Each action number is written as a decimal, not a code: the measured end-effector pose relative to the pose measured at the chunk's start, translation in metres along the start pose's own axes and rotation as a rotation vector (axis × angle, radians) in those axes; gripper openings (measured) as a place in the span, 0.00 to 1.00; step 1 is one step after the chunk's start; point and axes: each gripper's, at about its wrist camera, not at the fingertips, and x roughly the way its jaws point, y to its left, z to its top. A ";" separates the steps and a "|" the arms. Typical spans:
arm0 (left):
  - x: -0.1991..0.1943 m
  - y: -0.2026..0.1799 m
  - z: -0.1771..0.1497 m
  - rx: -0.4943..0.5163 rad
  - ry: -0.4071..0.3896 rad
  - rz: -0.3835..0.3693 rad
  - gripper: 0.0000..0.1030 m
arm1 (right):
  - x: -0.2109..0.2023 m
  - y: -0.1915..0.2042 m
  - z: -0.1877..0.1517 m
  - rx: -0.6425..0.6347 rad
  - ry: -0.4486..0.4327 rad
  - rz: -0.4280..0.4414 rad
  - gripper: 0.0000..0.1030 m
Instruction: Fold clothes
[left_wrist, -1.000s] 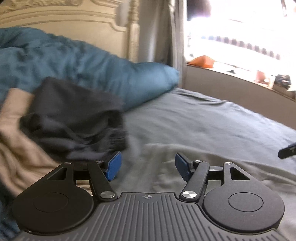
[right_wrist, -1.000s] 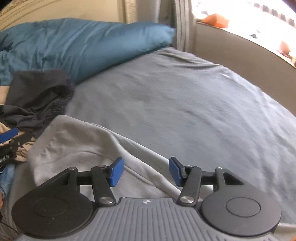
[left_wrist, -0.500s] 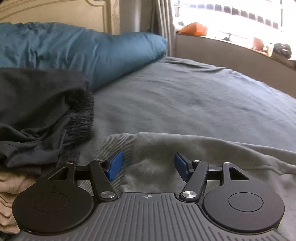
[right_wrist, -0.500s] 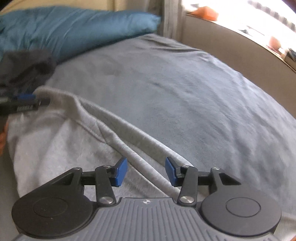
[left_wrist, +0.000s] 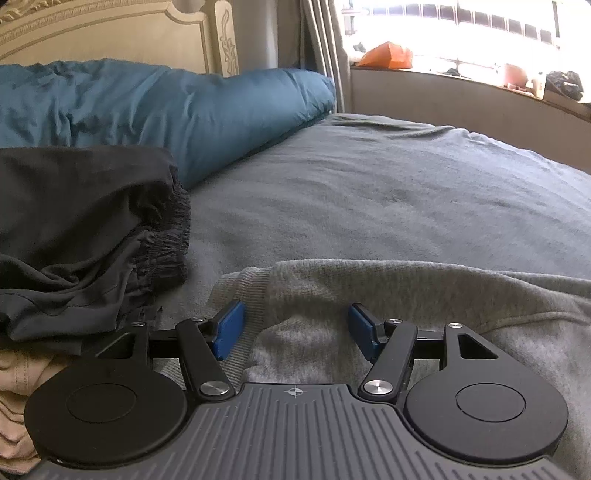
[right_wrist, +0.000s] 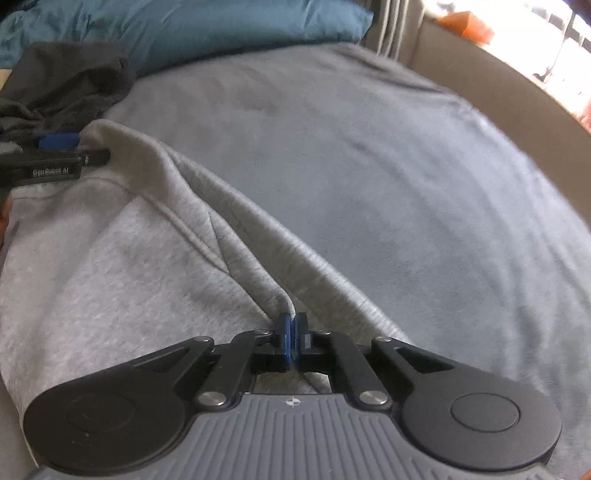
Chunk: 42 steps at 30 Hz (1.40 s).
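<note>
- Sweatshirt (right_wrist: 110, 280), light grey, lay spread on the grey bedspread (right_wrist: 369, 166), its ribbed band running diagonally across the right wrist view; flat bedding gave it a surface to be folded on.
- The right gripper (right_wrist: 291, 332) had its blue pads pressed together on a raised ridge of that ribbed edge, pinching the cloth so one end could be lifted, I judge.
- The left gripper (left_wrist: 291, 328) stood roughly half open over the other end of the band, fabric lying between its pads but not clamped; it looked positioned to take a matching hold.
- Holding both ends of one edge would let it be carried over evenly.
- A dark garment (left_wrist: 85, 229) lay heaped to the left, near the blue duvet (left_wrist: 184, 107), apparently out of the working area.
</note>
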 end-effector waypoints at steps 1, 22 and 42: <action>0.000 0.000 0.000 -0.001 -0.001 0.000 0.61 | -0.004 0.000 0.001 -0.003 -0.014 -0.020 0.00; 0.016 -0.015 0.001 0.064 -0.013 0.023 0.62 | 0.031 -0.019 0.005 0.075 0.017 -0.111 0.01; -0.035 -0.046 0.010 0.173 -0.103 -0.098 0.66 | -0.149 -0.144 -0.125 0.797 -0.144 -0.094 0.42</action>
